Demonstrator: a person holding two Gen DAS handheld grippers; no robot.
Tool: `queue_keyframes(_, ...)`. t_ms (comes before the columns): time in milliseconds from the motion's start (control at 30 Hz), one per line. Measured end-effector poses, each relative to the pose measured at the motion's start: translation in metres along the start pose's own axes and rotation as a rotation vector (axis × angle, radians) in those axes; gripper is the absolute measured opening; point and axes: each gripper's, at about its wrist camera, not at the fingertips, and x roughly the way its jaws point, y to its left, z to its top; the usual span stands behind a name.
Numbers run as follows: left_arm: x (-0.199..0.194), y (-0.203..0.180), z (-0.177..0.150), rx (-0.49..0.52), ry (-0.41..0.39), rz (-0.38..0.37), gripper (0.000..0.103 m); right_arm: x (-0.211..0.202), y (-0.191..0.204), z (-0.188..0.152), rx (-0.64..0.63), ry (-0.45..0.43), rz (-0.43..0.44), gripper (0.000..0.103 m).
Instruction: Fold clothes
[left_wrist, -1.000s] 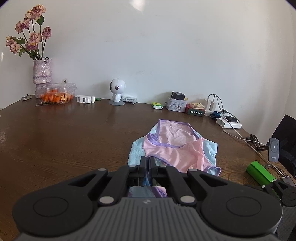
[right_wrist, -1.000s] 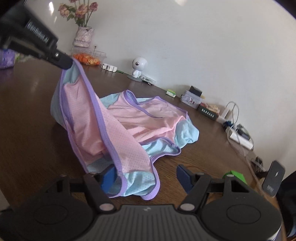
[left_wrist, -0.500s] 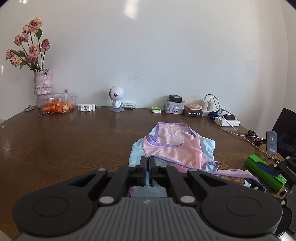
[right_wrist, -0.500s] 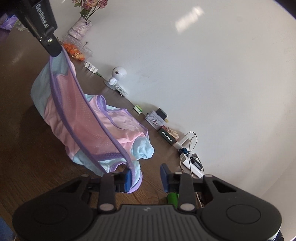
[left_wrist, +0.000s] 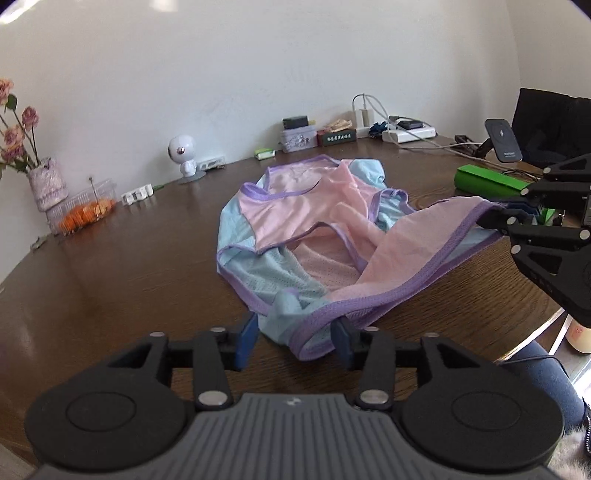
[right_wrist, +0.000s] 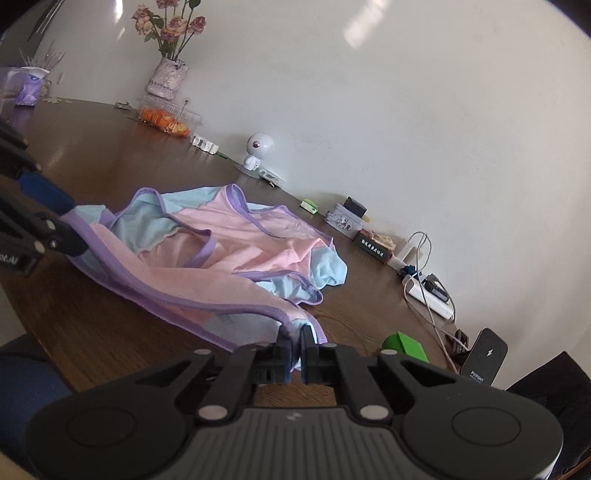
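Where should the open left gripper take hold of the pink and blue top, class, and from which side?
Grip the purple-trimmed hem corner between the left gripper fingers, coming in low from the near table edge. The right gripper already pinches the hem's other end, so pairing them stretches it straight.

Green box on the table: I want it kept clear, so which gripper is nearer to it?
Right. The right gripper, shut on the garment hem, sits just beside the green box. The left gripper is open at the hem's opposite end, across the garment.
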Motion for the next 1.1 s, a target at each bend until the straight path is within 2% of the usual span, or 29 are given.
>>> queue_keyframes(67,0.002,-0.003,0.002,0.023,0.003,-0.004,0.051,-0.004,-0.002,0.005,0.009,-0.015,0.0,0.004)
queue_keyframes(167,0.012,-0.004,0.001,0.046,0.022,0.037,0.048,-0.008,-0.002,0.01,0.011,-0.035,-0.011,0.004)
queue_keyframes(233,0.018,0.002,0.001,0.029,0.044,0.057,0.029,-0.007,-0.002,0.012,0.003,-0.035,-0.014,0.004)
queue_keyframes(300,0.021,0.011,0.002,-0.006,0.07,0.045,0.025,-0.006,-0.002,0.012,0.004,-0.028,-0.013,0.004)
queue_keyframes(367,0.019,0.015,0.003,-0.026,0.06,0.054,0.016,-0.003,-0.002,0.011,0.007,-0.018,-0.01,0.004)
queue_keyframes(400,0.015,0.019,0.005,-0.057,0.031,0.071,0.002,-0.002,-0.001,0.011,0.007,-0.013,-0.006,0.004)
queue_keyframes(500,0.012,0.03,0.021,-0.131,-0.008,0.064,0.001,0.005,0.003,0.013,0.02,0.005,0.002,0.004)
queue_keyframes(600,0.016,0.043,0.044,-0.148,-0.057,0.077,0.001,0.016,-0.004,0.022,0.047,0.024,0.004,0.004)
queue_keyframes(733,0.026,0.081,0.108,-0.183,-0.113,-0.013,0.001,0.031,-0.04,0.061,0.028,-0.041,0.02,0.003)
queue_keyframes(833,0.057,0.123,0.181,-0.23,-0.082,-0.176,0.001,0.061,-0.085,0.116,0.002,-0.112,-0.018,0.003)
queue_keyframes(900,0.089,0.147,0.234,-0.241,-0.079,-0.187,0.001,0.1,-0.119,0.158,-0.01,-0.14,-0.029,0.004)
queue_keyframes(933,0.103,0.157,0.261,-0.24,-0.091,-0.177,0.001,0.122,-0.133,0.179,-0.02,-0.154,-0.032,0.004)
queue_keyframes(1000,0.123,0.168,0.317,-0.221,-0.17,-0.102,0.001,0.157,-0.16,0.222,-0.027,-0.2,-0.077,0.002)
queue_keyframes(1100,0.105,0.17,0.39,-0.188,-0.355,0.006,0.001,0.166,-0.191,0.281,-0.034,-0.367,-0.233,0.002)
